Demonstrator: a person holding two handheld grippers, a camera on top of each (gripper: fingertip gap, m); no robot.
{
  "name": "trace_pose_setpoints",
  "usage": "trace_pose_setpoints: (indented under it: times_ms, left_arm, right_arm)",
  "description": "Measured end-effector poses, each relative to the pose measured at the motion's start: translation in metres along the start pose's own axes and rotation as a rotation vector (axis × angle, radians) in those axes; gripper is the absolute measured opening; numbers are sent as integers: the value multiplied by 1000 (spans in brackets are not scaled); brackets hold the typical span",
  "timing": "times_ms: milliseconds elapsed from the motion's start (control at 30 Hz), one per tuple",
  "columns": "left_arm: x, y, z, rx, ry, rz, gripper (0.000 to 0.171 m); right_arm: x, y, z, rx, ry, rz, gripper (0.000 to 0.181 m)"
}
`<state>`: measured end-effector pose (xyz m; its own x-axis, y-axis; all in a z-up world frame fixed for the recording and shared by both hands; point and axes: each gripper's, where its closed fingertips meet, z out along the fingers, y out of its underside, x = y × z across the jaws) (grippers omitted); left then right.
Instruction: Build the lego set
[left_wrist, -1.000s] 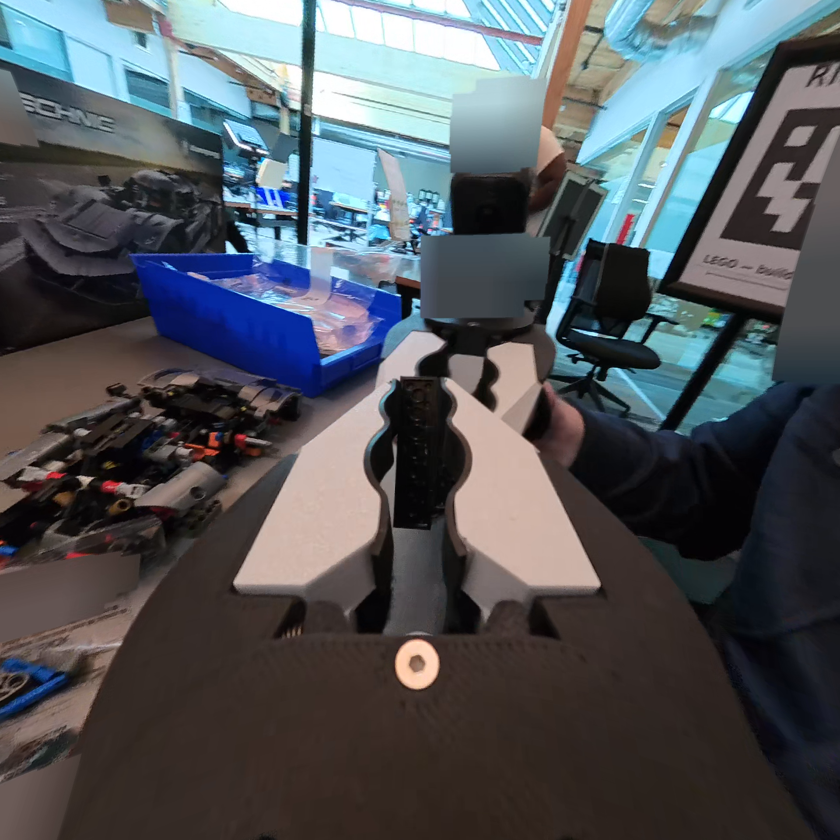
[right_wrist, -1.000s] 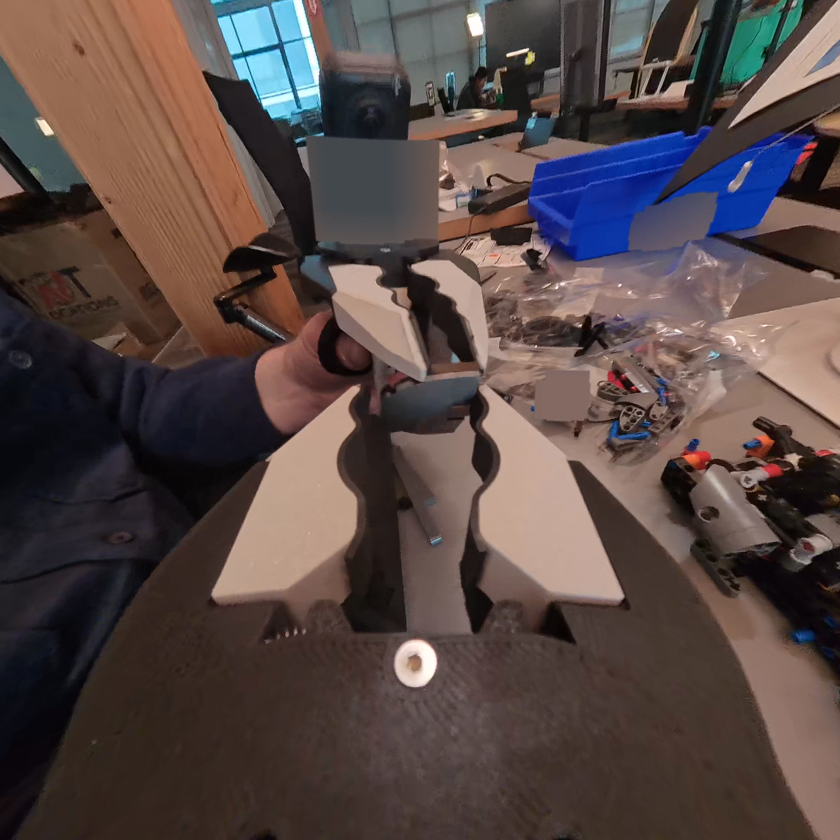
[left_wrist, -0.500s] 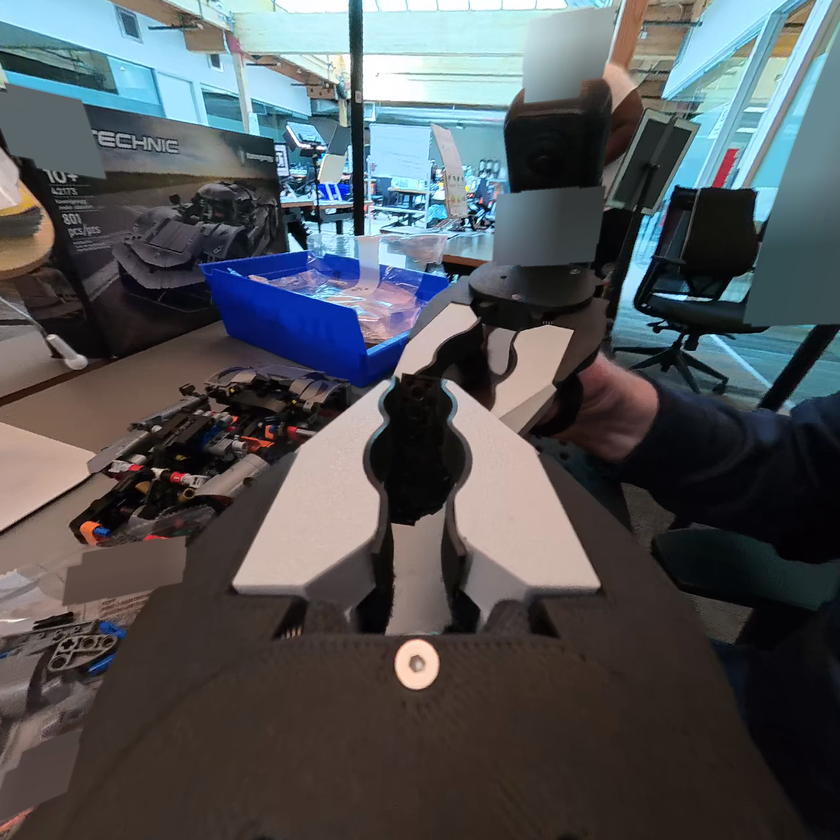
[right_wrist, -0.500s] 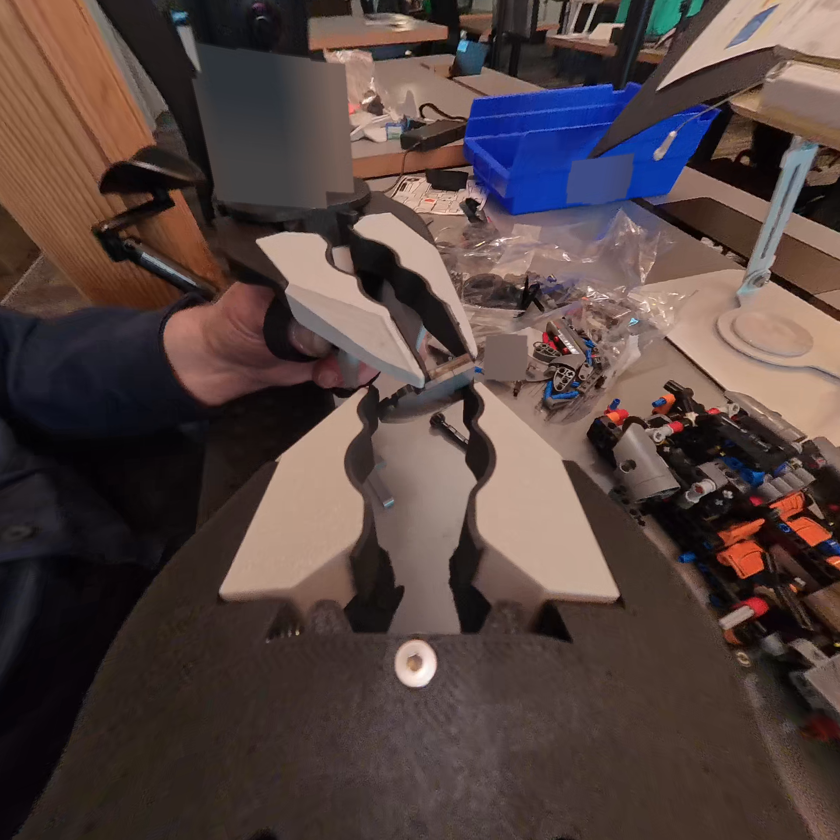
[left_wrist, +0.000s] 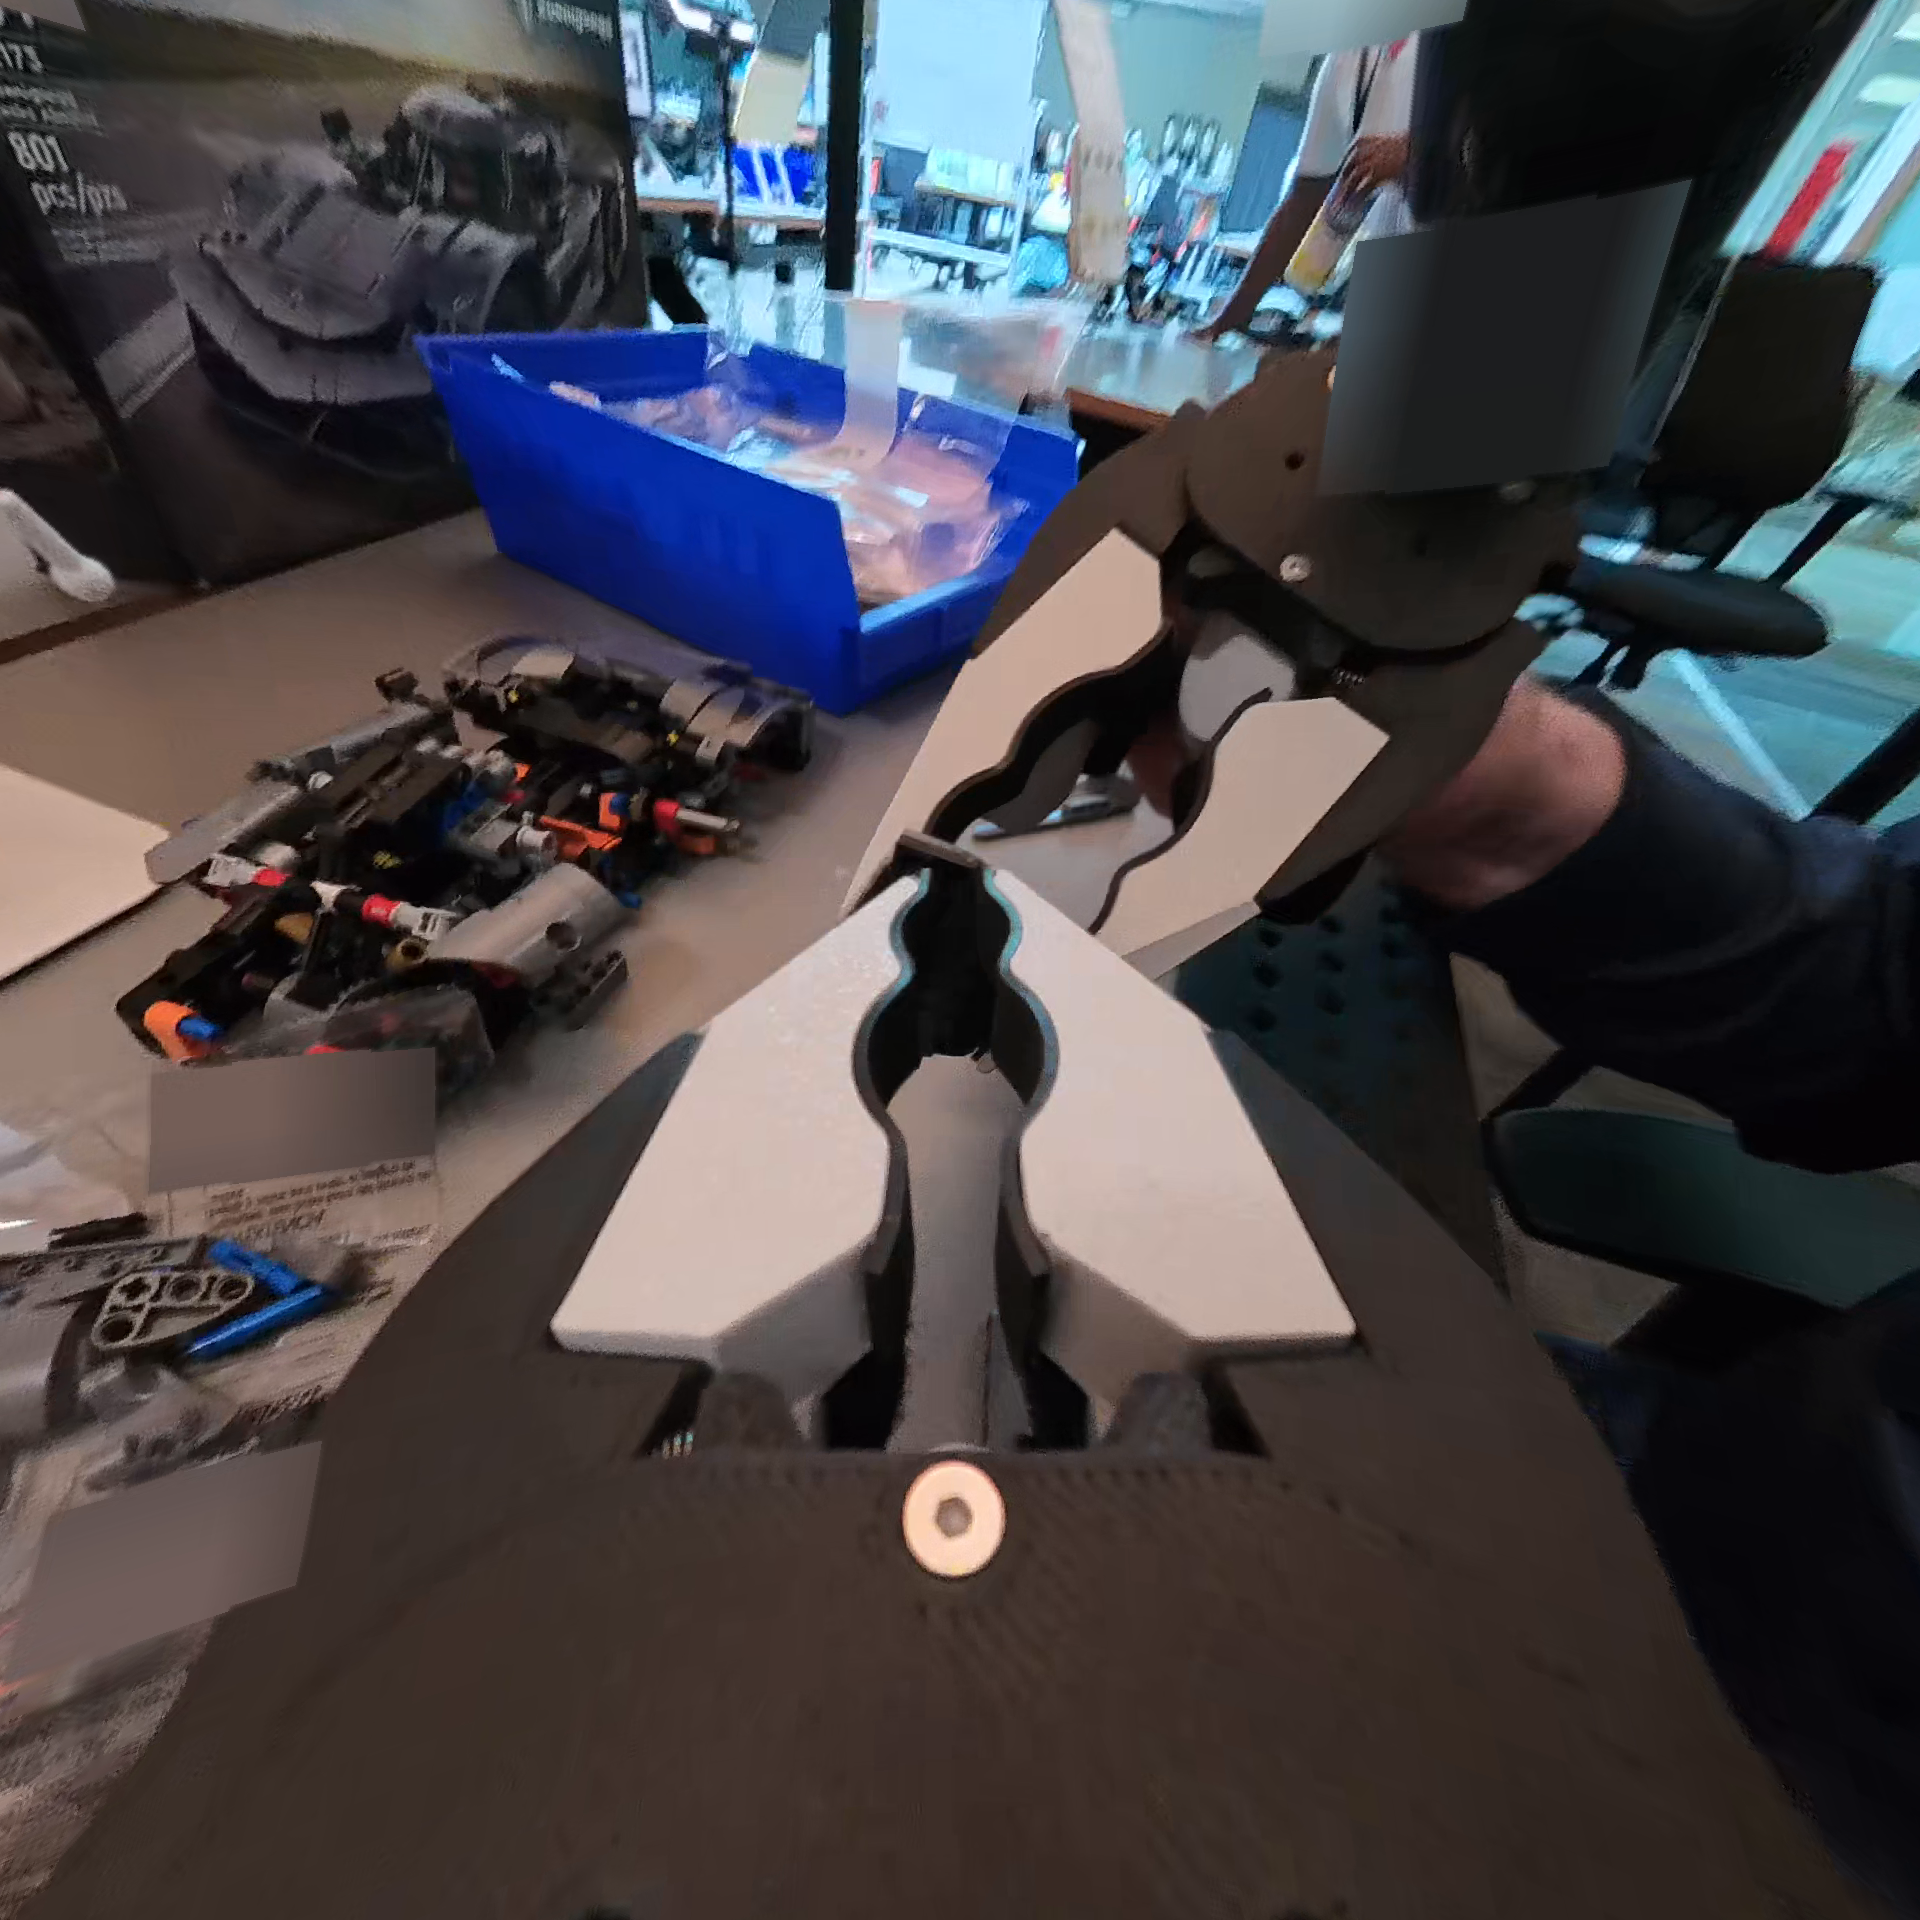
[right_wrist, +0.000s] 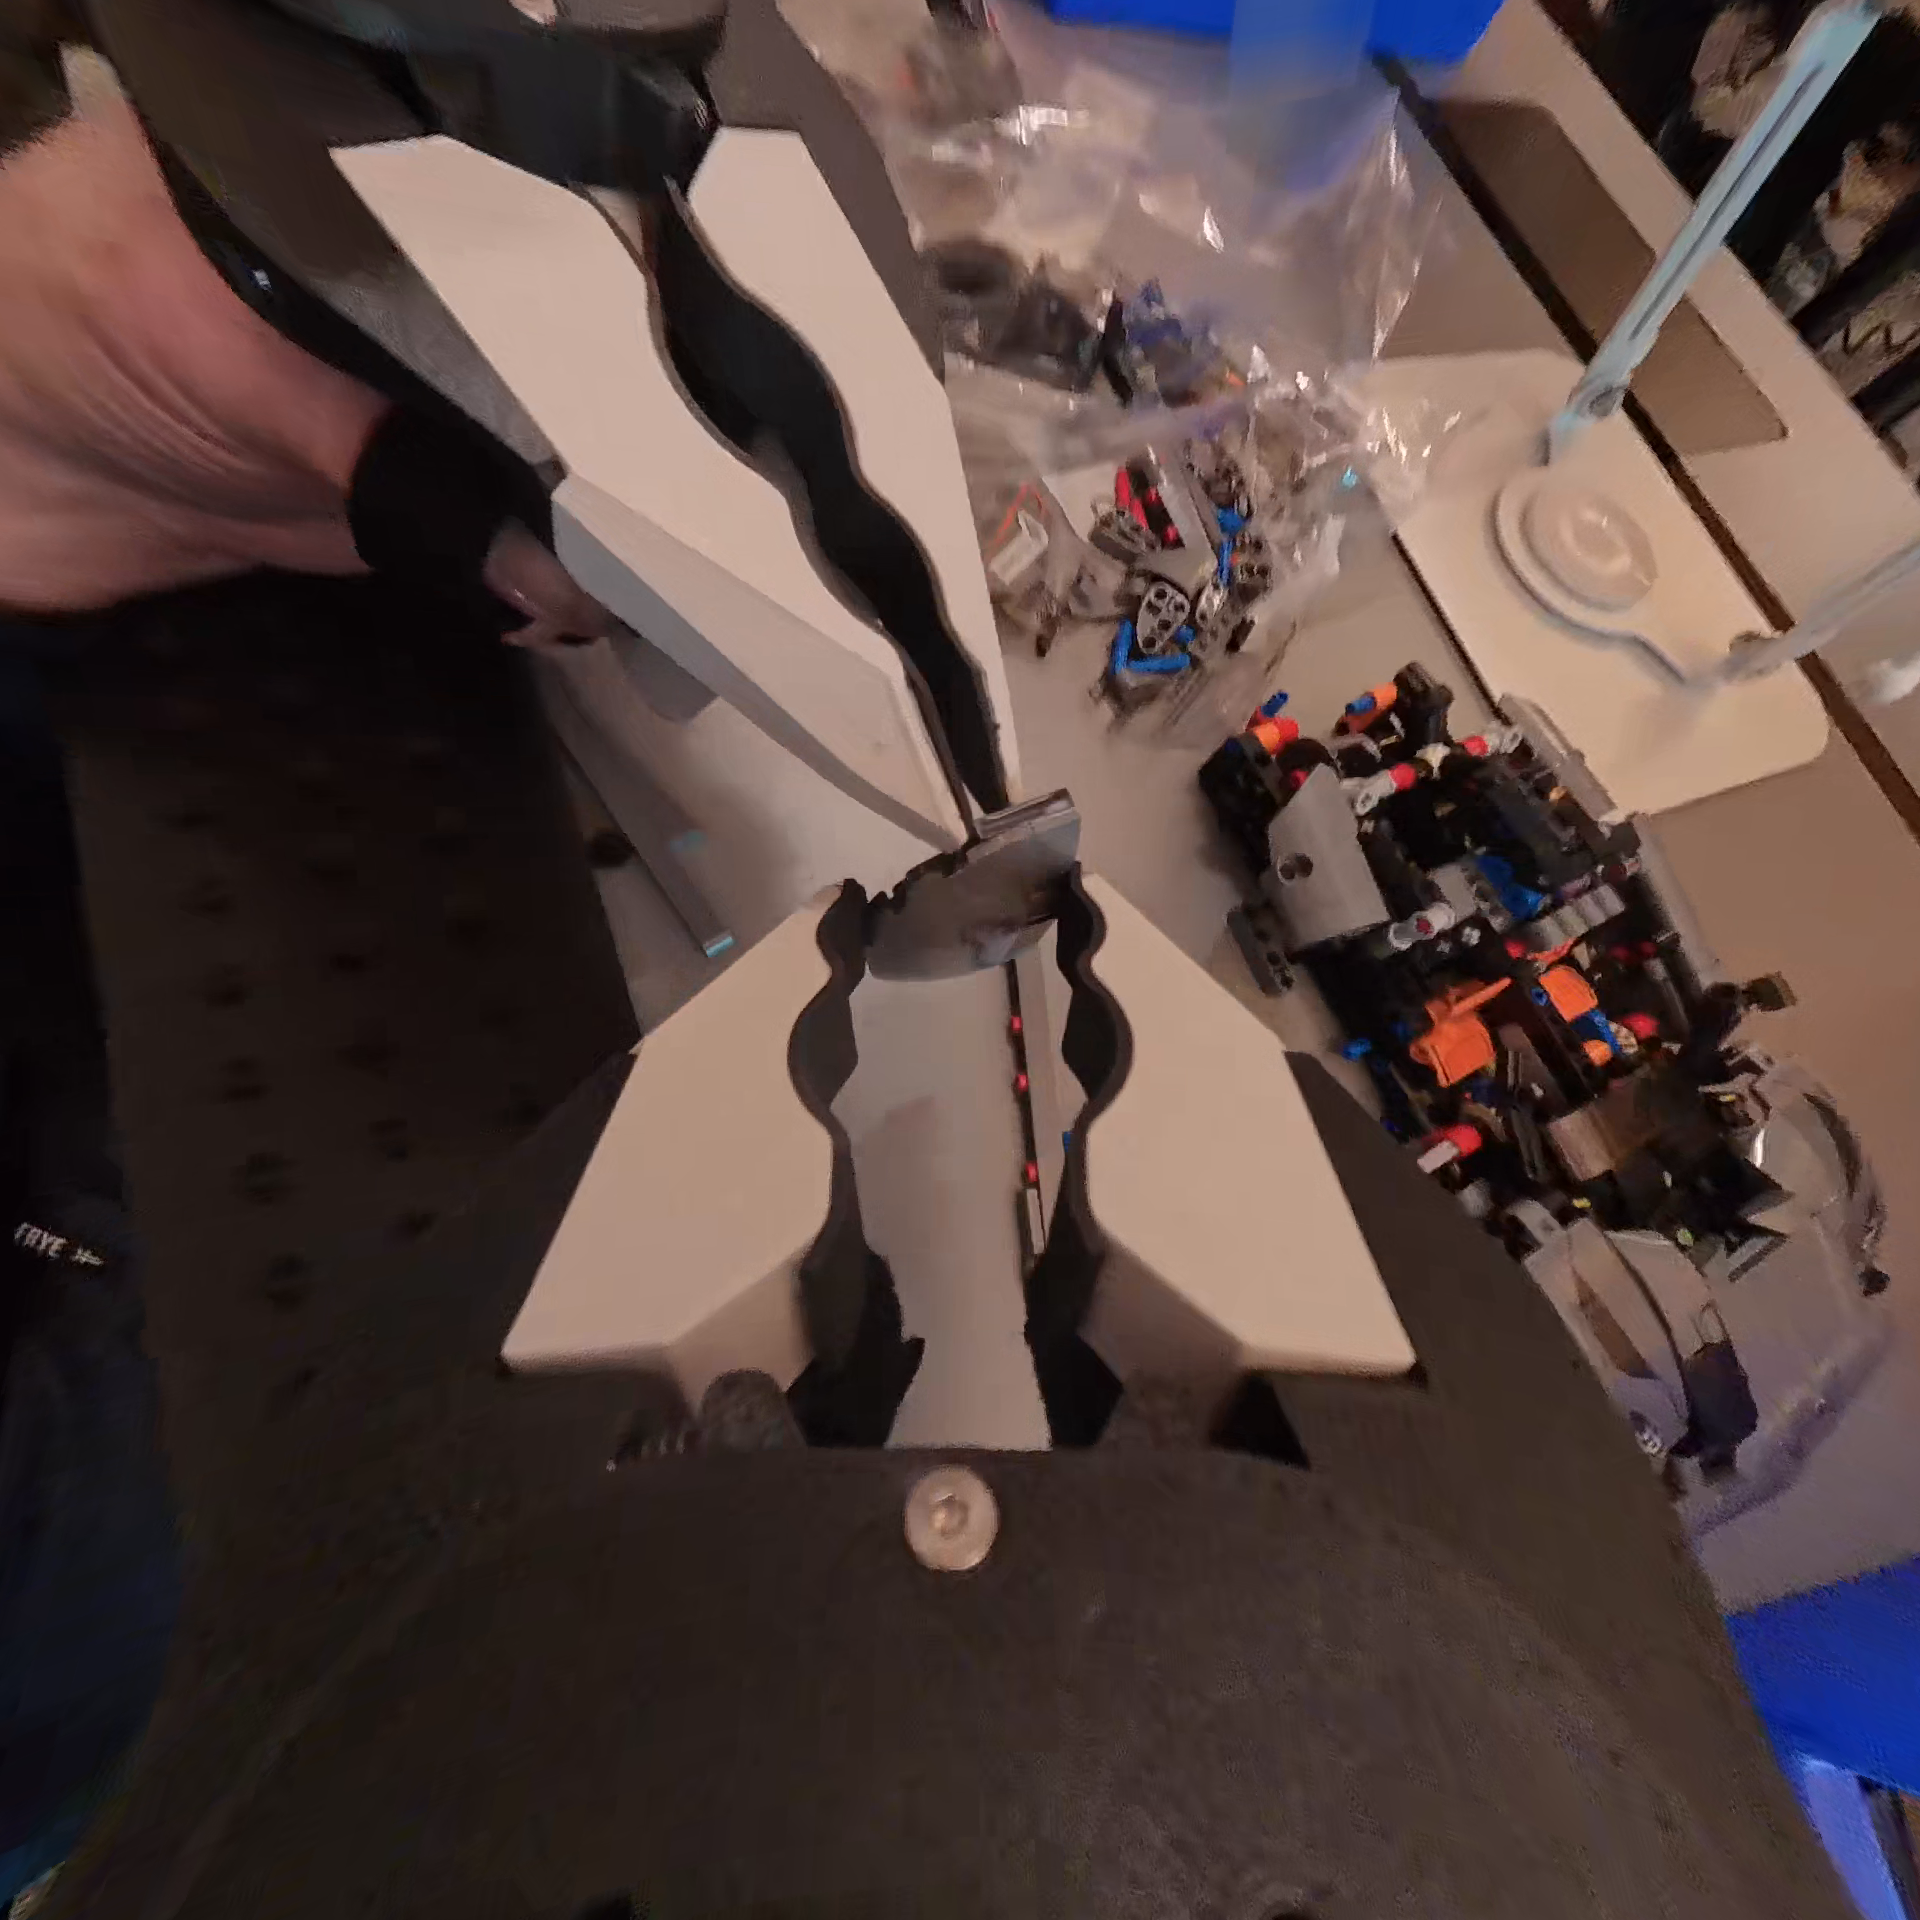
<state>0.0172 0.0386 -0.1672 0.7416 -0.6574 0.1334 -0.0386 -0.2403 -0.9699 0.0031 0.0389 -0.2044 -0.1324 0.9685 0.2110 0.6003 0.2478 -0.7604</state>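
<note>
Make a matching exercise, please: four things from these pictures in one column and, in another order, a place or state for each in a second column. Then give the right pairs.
Things:
1. blue bin
2. half-built car model
3. dark flat piece
4. lamp base

Places or states:
A. held between the tips of the two grippers
B. on the white board on the table
C. on the table, holding clear plastic bags
D. lying on the table beside a bag of loose parts

Pairs: 1-C, 2-D, 3-A, 4-B
</note>
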Motion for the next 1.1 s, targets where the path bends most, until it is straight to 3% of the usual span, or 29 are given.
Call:
trace_pose_setpoints:
  times_ms: [100,367,667,733,833,967,1100]
  left_arm:
    - [-4,13,6,-84,-53,53,2]
    - [-8,29,10,-161,-34,-30,13]
    - [-14,36,10,-199,-20,-129,3]
    - [-24,27,6,-152,-97,-82,0]
    - [-22,18,3,-112,-62,-88,8]
    - [7,19,12,-132,121,-81,14]
    - [18,22,14,-159,208,-99,16]
  right_arm:
    - [0,13,8,-69,-1,14,36]
    - [-1,26,20,-165,40,-33,36]
    - [-4,34,25,-173,13,-86,36]
    - [-13,30,25,-121,-65,-45,36]
    - [-22,21,17,-26,-190,4,36]
    - [-42,8,-1,100,-434,39,36]
    - [-44,13,-10,122,-544,67,36]
